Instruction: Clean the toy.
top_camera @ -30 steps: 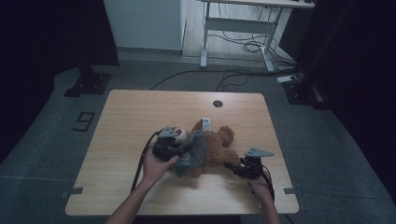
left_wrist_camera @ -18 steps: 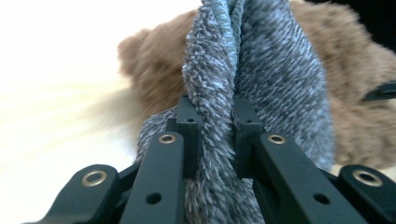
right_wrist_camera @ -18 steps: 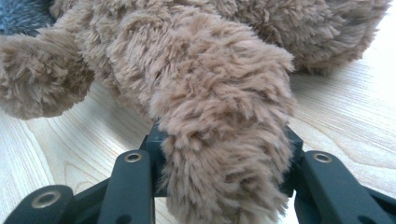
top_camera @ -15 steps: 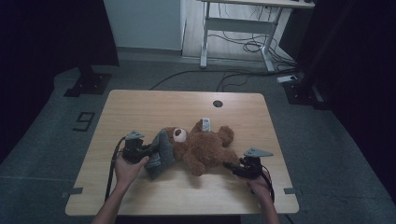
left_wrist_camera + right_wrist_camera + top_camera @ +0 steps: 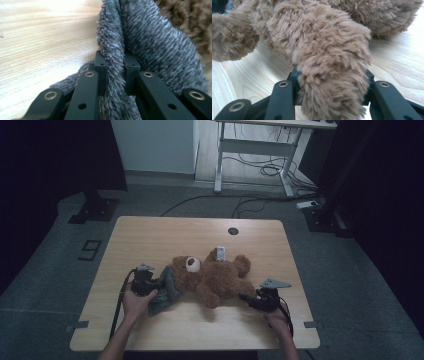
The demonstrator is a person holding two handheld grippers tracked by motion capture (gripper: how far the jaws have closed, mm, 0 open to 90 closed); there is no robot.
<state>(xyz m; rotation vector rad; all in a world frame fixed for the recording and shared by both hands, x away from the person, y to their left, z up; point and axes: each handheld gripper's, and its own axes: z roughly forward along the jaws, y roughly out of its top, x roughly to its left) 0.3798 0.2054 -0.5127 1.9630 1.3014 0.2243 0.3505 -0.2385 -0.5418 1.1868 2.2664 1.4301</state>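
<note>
- A dark digit "9" (image 5: 89,250) is marked on the grey floor, to the left of the wooden table (image 5: 150,232) and level with its far half, as seen in the high view. It is the one sign that can be read.
- A small white tag (image 5: 220,253) lies on the far side of the brown teddy bear (image 5: 215,277), near the middle of the table. Any print on the tag is too small to read.
- The two gripper views show no letters, numbers or brand marks on the plush, the cloth or the black jaws.
</note>
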